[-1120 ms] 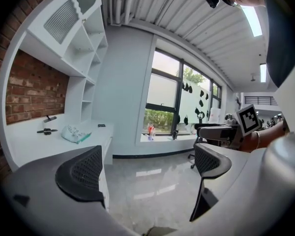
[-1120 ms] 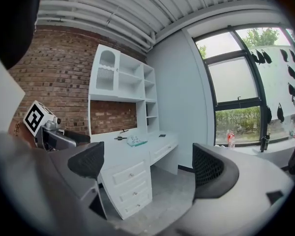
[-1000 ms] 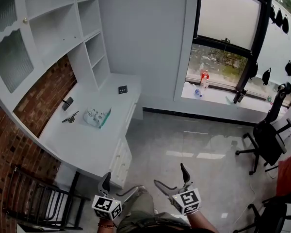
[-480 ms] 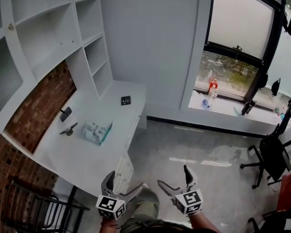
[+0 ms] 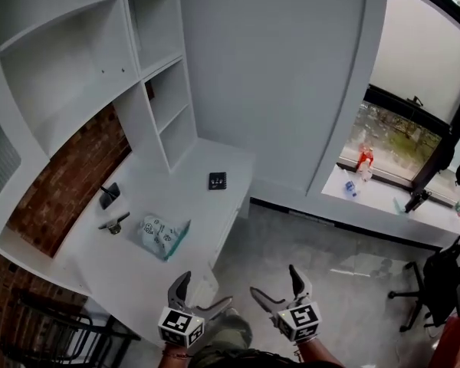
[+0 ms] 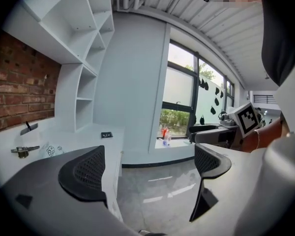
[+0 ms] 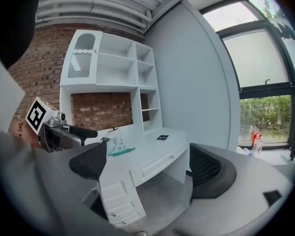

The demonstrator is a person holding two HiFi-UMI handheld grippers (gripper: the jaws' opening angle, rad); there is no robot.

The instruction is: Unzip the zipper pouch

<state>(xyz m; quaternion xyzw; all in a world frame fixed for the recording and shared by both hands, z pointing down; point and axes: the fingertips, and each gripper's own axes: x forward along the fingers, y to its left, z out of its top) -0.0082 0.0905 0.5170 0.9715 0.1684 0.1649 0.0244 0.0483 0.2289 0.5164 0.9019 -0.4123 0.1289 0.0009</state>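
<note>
On the desk (image 5: 190, 199), zipper pouch (image 5: 161, 236); left gripper (image 5: 206, 290) fingers wide; right gripper (image 5: 273, 279) wide, empty, just narrowing.

The head view looks steeply down; both gripper views look nearly level, sharing the white built-in counter (image 5: 193, 209), well off.

The white desk top (image 5: 193, 205) is open from its near edge. Only a white printed pouch with a teal zipper edge (image 5: 162, 236), a small dark metal tool (image 5: 113, 224) and a black square pad (image 5: 217, 180) break it. White shelving (image 5: 149, 117) overhangs the back, and a black slatted chair (image 5: 54, 328) crowds the left end.
</note>
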